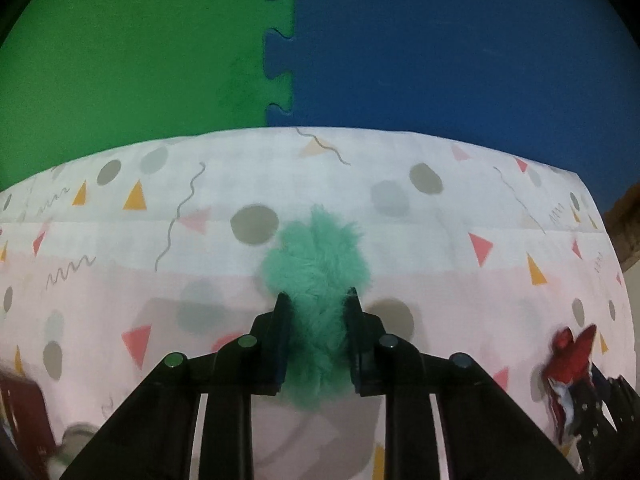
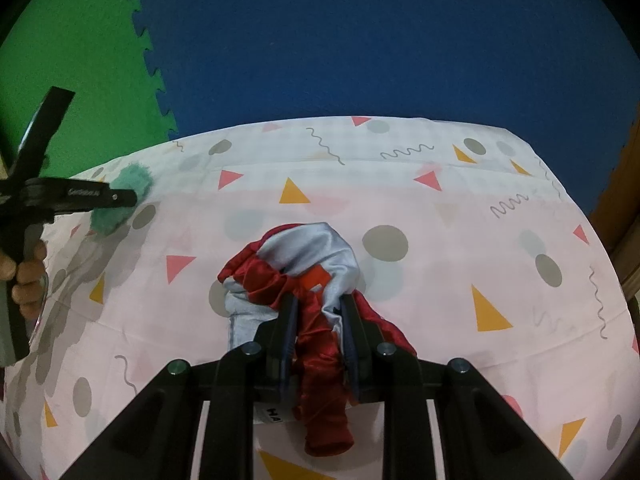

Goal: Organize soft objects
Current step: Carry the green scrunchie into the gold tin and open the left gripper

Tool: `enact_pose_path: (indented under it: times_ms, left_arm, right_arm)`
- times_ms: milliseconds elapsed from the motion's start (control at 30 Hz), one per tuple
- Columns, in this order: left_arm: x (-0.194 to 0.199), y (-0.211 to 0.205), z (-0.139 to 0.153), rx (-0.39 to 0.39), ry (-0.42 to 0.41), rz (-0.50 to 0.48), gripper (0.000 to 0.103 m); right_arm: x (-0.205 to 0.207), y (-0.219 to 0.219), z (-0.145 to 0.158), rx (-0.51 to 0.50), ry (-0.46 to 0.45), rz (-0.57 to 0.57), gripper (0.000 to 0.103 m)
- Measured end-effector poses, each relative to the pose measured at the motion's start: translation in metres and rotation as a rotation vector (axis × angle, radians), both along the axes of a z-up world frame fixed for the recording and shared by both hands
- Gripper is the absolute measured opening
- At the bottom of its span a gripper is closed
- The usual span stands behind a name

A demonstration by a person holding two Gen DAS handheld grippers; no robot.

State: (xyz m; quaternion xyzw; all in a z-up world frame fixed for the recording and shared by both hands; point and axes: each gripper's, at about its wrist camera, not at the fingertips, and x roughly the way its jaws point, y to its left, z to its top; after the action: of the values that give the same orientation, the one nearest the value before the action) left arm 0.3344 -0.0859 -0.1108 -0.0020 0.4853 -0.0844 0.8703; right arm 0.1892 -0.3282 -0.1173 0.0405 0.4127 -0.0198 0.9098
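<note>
Left gripper is pinching a fluffy green toy w/ both fingers pressing into the fur from either side, so they're closed down onto it w/ just the fuzz filling the gap. The fuzzy thing is poking out past the fingertips and also hanging down behind them, sitting over the patterned sheet, can't tell if it's touching the sheet or lifted a bit.

Right gripper is doing the same w/ a red and silver cloth, shiny satin-looking stuff. Its fingers are squeezing a red fold between them, nearly together, and the rest of the cloth is bunching up in front of the tips and trailing back under the gripper body. Cloth is sitting around the middle of the sheet in the right wrist view, can't say whether it's resting or raised.

From the right wrist cam the left gripper is showing at the far left edge w/ the green fuzz in it, well apart from the cloth, and a hand is wrapping around its handle. In the left cam the red cloth is showing blurry at the lower right.

Behind the sheet there's a foam puzzle mat, green tile on the left locking into a blue tile on the right.
</note>
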Motion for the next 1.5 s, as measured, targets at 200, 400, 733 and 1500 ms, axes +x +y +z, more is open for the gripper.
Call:
enact_pose_path:
  times_ms: [200,400,733,1500]
  left_arm:
    - [-0.034,-0.002,0.015,0.001,0.007,-0.026,0.021]
    - [-0.073,0.004,0.030,0.018,0.011,-0.045,0.021]
    - [-0.132,0.026,0.065,0.060,-0.003,-0.037,0.021]
    - [-0.201,0.162,0.143,0.145,-0.057,0.079,0.022]
  right_arm:
    - [0.000,0.001,0.000,-0.010,0.002,-0.001,0.023]
    - [0.000,0.001,0.000,-0.014,0.003,-0.002,0.023]
    - [0.000,0.004,-0.001,-0.040,0.006,-0.005,0.023]
    - [0.000,0.005,0.000,-0.051,0.006,-0.008,0.023]
